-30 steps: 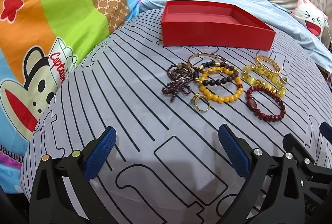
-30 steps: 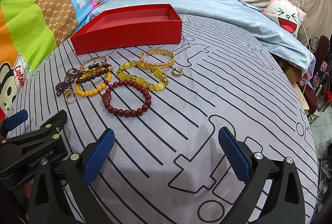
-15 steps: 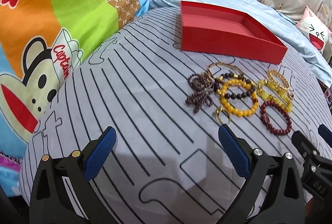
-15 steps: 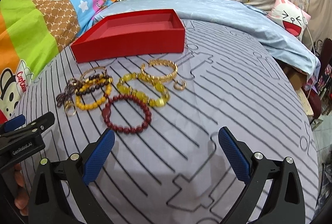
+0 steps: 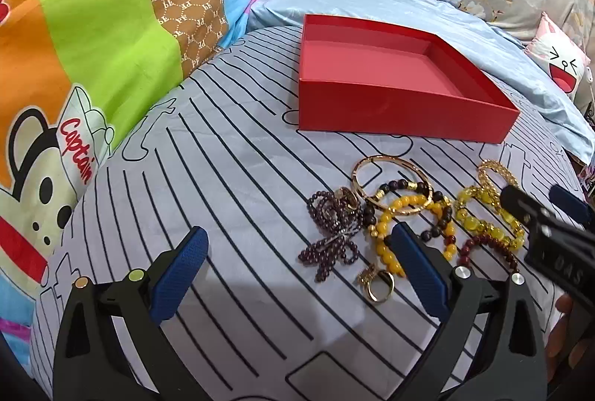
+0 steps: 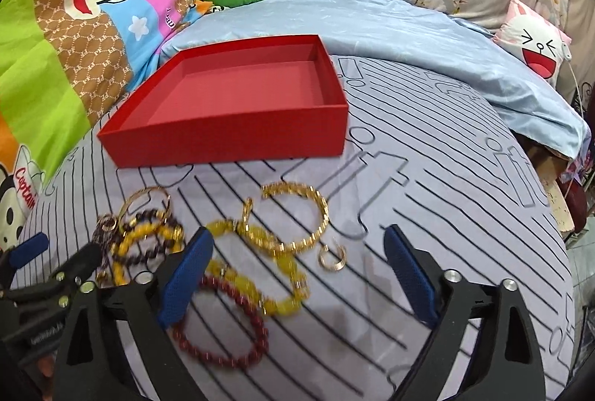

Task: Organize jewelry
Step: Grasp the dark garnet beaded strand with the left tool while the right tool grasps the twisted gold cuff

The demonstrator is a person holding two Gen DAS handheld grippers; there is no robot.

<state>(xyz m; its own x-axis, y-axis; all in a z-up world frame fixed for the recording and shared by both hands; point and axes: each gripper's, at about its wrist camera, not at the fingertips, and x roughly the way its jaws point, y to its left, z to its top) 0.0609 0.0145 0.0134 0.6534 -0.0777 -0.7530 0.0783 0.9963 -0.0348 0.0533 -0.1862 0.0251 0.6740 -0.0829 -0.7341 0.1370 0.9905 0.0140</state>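
Note:
An empty red box (image 5: 401, 115) (image 6: 230, 133) sits on the striped grey bedspread. In front of it lies a pile of jewelry: a dark purple bead string (image 5: 331, 233), a gold ring (image 5: 379, 287), a gold bangle (image 5: 390, 181), a yellow bead bracelet (image 5: 390, 226), a dark red bead bracelet (image 6: 223, 330), a yellow-green bracelet (image 6: 267, 285), a gold chain bracelet (image 6: 305, 215) and a small gold hoop (image 6: 333, 258). My left gripper (image 5: 297, 271) is open, low over the bed beside the purple string. My right gripper (image 6: 297, 271) is open above the yellow-green bracelet.
A colourful cartoon quilt (image 5: 93, 48) rises on the left. A light blue sheet (image 6: 409, 40) and floral pillows lie behind the box. A white cartoon cushion (image 6: 535, 44) is at far right. The bed's edge drops off on the right (image 6: 557, 185).
Both grippers have moved forward and down toward the jewelry pile. The jewelry and box now look larger and closer. Both stay open; nothing was picked up.

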